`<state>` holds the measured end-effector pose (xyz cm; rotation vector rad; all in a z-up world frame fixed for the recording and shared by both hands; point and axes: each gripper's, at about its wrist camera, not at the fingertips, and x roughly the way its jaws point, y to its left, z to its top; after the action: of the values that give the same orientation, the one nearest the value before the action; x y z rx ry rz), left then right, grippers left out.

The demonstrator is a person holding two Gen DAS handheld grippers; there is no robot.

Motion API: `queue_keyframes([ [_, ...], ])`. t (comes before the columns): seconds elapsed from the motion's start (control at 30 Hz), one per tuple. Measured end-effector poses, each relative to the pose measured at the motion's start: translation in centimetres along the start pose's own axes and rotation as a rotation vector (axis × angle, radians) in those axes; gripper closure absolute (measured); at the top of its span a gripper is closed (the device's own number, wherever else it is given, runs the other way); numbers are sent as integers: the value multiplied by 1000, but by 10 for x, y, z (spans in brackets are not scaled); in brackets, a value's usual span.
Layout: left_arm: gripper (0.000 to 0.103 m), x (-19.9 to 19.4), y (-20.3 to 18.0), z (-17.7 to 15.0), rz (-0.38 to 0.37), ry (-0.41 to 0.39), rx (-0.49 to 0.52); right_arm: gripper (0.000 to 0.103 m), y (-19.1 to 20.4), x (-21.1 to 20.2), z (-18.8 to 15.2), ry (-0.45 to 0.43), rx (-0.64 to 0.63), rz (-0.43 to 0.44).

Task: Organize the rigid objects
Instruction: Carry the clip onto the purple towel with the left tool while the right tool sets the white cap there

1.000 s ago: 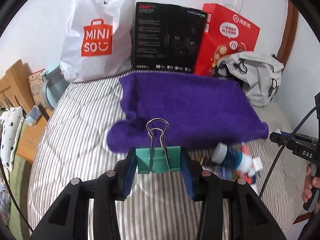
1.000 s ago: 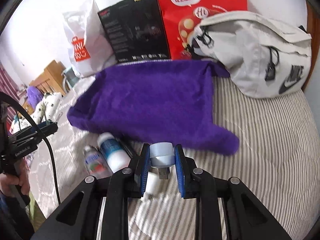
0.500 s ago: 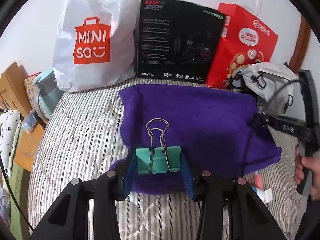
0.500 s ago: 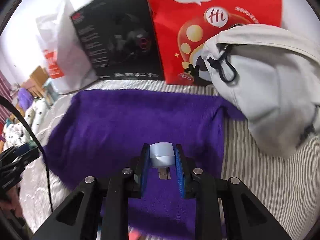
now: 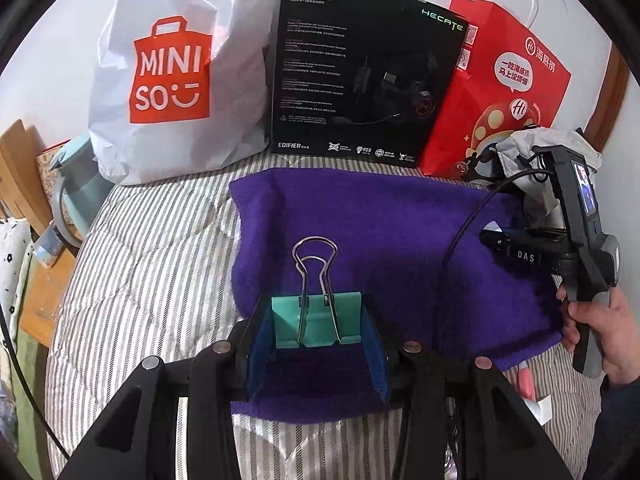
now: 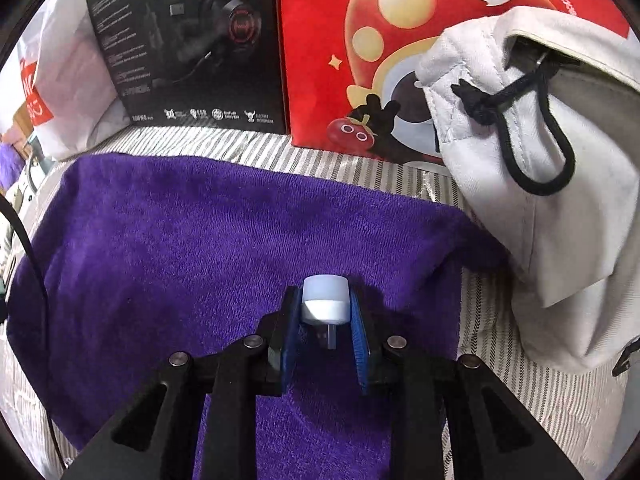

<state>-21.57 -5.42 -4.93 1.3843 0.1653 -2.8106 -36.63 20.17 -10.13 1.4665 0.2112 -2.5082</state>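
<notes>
The binder clip (image 5: 316, 322), teal with silver wire handles standing up, is clamped between the blue pads of the left gripper (image 5: 316, 332), which holds it over the near edge of the purple towel (image 5: 384, 236). The right gripper (image 6: 325, 316) is closed narrowly on a small USB light (image 6: 324, 300) with a pale round cap and a metal plug pointing back toward the camera; it hangs over the near right part of the towel. The towel lies spread on the striped bedcover (image 5: 152, 264). Along the far wall stand a white shopping bag (image 5: 176, 68), a black headset box (image 5: 360, 72) and a red paper bag (image 5: 496, 92). A grey drawstring bag (image 6: 532, 168) lies on the right, its edge just touching the towel's far right corner. In the left wrist view, a hand (image 5: 608, 332) grips the right gripper's handle at the right edge
</notes>
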Motion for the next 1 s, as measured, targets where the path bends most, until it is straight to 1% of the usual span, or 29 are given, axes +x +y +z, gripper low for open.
queue_keyframes([
  [0.03,63,1,-1,1,0,1,1,68,-1,0,0,3,-3,-8],
  [0.07,63,3,-2,3,1,2,2,60,-2,0,-1,5,-12,-26],
  [0.1,63,4,-2,4,1,3,3,54,-4,-1,-2,10,-19,-28],
  [0.13,63,6,-3,5,1,2,5,52,-6,-3,-4,19,-21,-21],
  [0.23,63,12,-3,10,2,6,7,52,-12,-17,-15,21,-3,26],
  [0.3,63,19,-4,15,4,-1,10,48,-13,-32,-22,15,1,37],
  [0.37,63,29,-5,20,7,5,14,46,-10,-47,-30,-4,-12,47],
  [0.47,63,43,-10,27,30,12,31,41,-5,-70,-44,-30,-39,64],
  [0.53,63,51,-13,31,35,16,29,40,-5,-86,-58,-29,-38,103],
  [0.63,63,65,-17,37,33,27,9,40,-6,-103,-69,-40,-18,153],
  [0.67,63,70,-19,39,31,37,10,39,-6,-109,-73,-50,-8,167],
  [0.73,63,80,-25,41,49,50,26,38,-9,-119,-82,-53,11,195],
  [0.8,63,89,-31,45,71,62,43,37,-15,-125,-90,-44,35,207],
  [0.87,63,96,-32,48,63,73,38,37,-18,-127,-97,-34,40,209],
  [1.0,63,109,-34,49,95,102,56,37,-22,-122,-107,-11,70,208],
])
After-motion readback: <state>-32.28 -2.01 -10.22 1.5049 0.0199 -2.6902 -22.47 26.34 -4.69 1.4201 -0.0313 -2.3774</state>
